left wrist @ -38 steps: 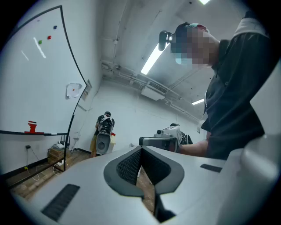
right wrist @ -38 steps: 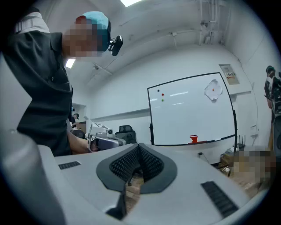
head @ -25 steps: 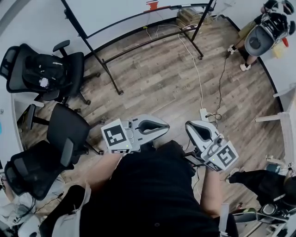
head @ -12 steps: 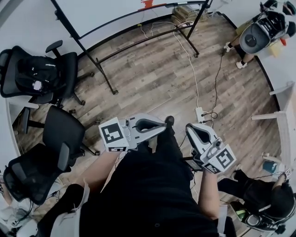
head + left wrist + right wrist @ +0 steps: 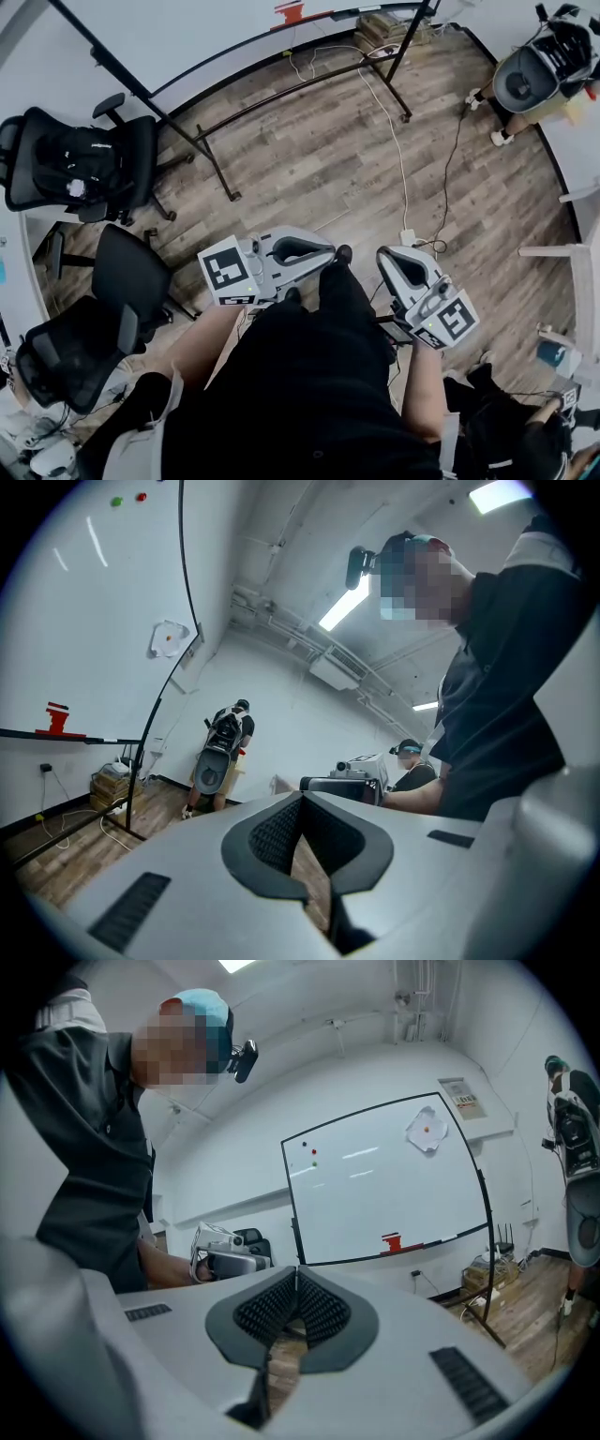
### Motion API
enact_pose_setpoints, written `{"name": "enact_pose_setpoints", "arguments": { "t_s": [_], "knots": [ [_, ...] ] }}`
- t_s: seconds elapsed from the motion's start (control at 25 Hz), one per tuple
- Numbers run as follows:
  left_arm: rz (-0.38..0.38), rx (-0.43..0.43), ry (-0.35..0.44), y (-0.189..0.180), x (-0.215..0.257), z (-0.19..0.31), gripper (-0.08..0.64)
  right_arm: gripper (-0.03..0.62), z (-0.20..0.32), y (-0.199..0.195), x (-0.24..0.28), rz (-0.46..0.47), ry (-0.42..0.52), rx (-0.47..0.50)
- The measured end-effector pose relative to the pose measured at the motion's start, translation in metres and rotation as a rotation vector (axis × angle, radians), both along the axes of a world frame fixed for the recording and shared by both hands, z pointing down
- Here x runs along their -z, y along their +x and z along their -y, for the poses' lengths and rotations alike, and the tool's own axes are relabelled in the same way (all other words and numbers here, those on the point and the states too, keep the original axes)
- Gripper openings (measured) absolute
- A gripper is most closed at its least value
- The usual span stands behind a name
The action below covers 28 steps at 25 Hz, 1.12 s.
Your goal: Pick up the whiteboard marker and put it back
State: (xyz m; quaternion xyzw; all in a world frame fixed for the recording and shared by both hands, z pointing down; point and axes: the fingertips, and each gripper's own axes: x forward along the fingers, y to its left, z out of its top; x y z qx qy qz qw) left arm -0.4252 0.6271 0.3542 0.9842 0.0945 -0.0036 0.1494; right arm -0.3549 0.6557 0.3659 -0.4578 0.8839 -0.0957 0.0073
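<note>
My left gripper [image 5: 330, 255] and right gripper [image 5: 382, 255] are both closed on nothing. What I take for the marker [image 5: 446, 1238] lies lengthwise along the whiteboard [image 5: 384, 1185] tray [image 5: 347, 1256], beside the red eraser [image 5: 392, 1241]. I can't tell which way its tip points.

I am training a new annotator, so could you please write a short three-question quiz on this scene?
1. True or false: the jaws of the grey left gripper stand wide apart.
2. What does the grey right gripper hold? A) a blue cup B) nothing C) a black cable
3. Fill in: the small red object sits at the lower edge of the large white ____ on a black stand.
Key: 1 false, they are together. 2 B. 3 whiteboard.
</note>
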Motion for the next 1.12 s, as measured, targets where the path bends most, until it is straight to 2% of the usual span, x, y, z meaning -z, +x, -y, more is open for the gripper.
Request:
{"name": "enact_pose_setpoints", "arguments": {
  "t_s": [0.2, 0.56, 0.72, 0.92, 1.12],
  "knots": [
    [0.019, 0.006, 0.011, 0.060, 0.006, 0.034, 0.009, 0.020, 0.039, 0.052, 0.000, -0.016, 0.022, 0.024],
    [0.013, 0.142, 0.085, 0.159, 0.025, 0.099, 0.009, 0.020, 0.095, 0.154, 0.005, -0.003, 0.042, 0.115],
    [0.014, 0.206, 0.059, 0.178, 0.024, 0.121, 0.010, 0.020, 0.120, 0.181, 0.007, 0.029, 0.046, 0.128],
    [0.042, 0.221, -0.006, 0.187, 0.012, 0.148, 0.010, 0.020, 0.146, 0.198, 0.004, 0.062, 0.040, 0.122],
    [0.027, 0.207, -0.036, 0.204, 0.005, 0.189, 0.011, 0.020, 0.174, 0.215, -0.009, 0.054, 0.002, 0.116]
  ]
}}
